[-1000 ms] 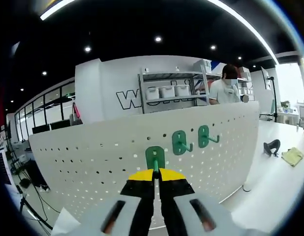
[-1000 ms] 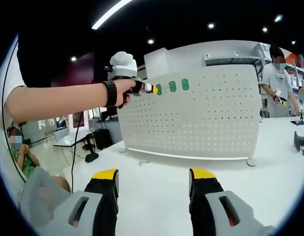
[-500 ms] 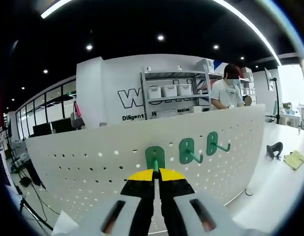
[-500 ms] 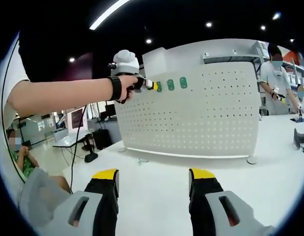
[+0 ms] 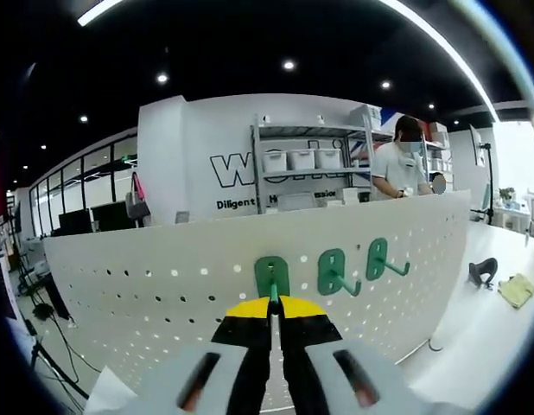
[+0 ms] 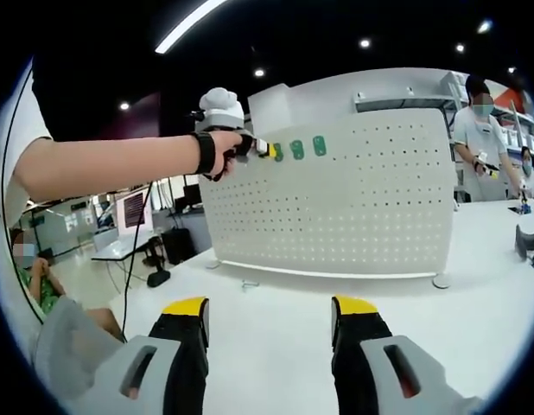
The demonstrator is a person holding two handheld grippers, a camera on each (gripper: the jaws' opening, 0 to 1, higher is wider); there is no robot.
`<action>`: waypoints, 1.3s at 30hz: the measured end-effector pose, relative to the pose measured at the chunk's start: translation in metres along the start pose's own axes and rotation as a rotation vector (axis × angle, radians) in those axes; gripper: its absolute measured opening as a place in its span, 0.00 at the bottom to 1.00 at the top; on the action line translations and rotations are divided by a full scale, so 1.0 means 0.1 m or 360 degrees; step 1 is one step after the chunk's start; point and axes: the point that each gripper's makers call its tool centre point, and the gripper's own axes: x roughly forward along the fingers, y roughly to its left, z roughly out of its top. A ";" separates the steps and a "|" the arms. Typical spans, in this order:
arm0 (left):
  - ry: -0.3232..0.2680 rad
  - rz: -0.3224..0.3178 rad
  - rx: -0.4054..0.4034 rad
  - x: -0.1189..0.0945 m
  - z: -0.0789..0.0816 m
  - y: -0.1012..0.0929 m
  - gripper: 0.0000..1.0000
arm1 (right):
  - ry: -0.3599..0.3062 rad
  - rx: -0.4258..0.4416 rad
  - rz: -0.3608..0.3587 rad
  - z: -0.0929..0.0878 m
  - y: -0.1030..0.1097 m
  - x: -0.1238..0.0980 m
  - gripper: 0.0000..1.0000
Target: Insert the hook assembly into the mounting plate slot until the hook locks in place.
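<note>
A white perforated mounting plate stands upright on a white table. My left gripper is shut on a green hook, holding its back plate against the board near the top edge. Two more green hooks hang on the board to its right. In the right gripper view a person's hand holds the left gripper up at the board's top left, beside the green hooks. My right gripper hovers open over the table with nothing between its jaws.
A person stands behind the board near grey shelving with white bins. A black tool and a yellow cloth lie on the table at right. A small metal piece lies by the board's foot.
The left gripper view has shifted slightly, so the two mounted hooks sit farther right. The held hook stays between the jaws at the board. The right gripper has not moved.
</note>
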 end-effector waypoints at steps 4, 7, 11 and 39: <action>0.0014 0.0012 0.0003 0.02 0.00 -0.02 0.02 | -0.0004 0.0010 -0.0006 0.00 -0.01 -0.01 0.57; 0.0018 0.0012 0.0018 0.02 0.00 -0.01 0.03 | 0.0002 0.0007 -0.0011 -0.01 -0.02 -0.01 0.57; 0.0035 -0.0008 -0.0008 0.05 -0.02 -0.02 0.04 | 0.0002 0.0008 -0.0014 -0.02 -0.02 -0.01 0.57; -0.0010 -0.0219 0.0118 -0.13 -0.05 -0.16 0.21 | 0.0002 -0.0021 0.0026 0.03 0.05 0.00 0.57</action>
